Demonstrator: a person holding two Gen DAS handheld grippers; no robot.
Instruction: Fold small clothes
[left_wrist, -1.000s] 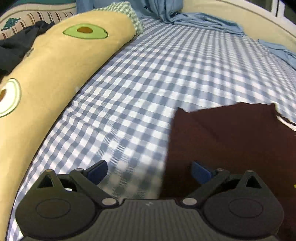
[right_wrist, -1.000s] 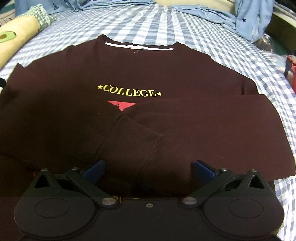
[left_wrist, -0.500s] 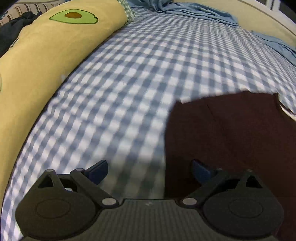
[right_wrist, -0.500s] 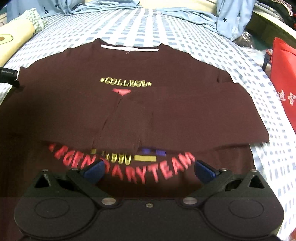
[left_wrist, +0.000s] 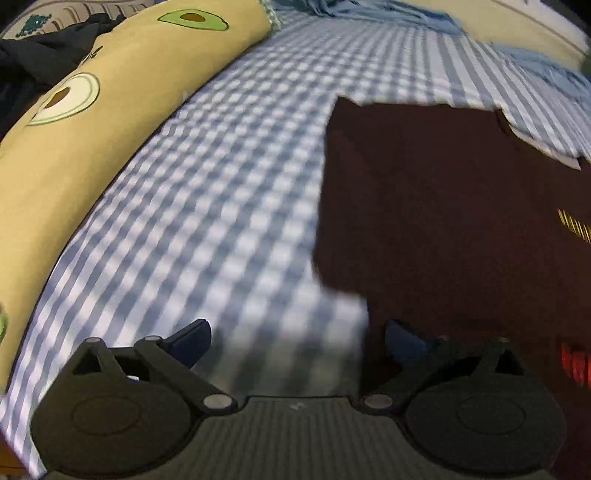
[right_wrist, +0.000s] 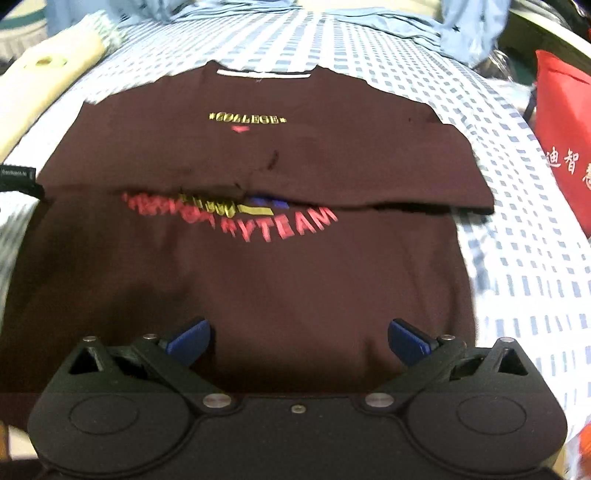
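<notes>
A dark maroon sweatshirt (right_wrist: 258, 280) with yellow "COLLEGE" and red lettering lies flat on the checked bed sheet (right_wrist: 517, 258), both sleeves folded across the chest. In the right wrist view my right gripper (right_wrist: 297, 341) hovers open over the lower body of the sweatshirt, nothing between its blue pads. In the left wrist view my left gripper (left_wrist: 295, 343) stands open at the sweatshirt's (left_wrist: 443, 206) left side edge, one pad over the sheet (left_wrist: 221, 184), the other over the dark cloth. The tip of the left gripper (right_wrist: 18, 181) shows at the right wrist view's left edge.
A long tan avocado-print bolster (left_wrist: 92, 122) runs along the left of the bed, with dark clothing (left_wrist: 33, 66) behind it. Light blue garments (right_wrist: 465, 33) are heaped at the head end. A red bag (right_wrist: 561, 147) sits at the right.
Both grippers have pulled back toward the foot of the bed; more of the sweatshirt's lower body and its red lettering now shows. The garment itself lies as before.
</notes>
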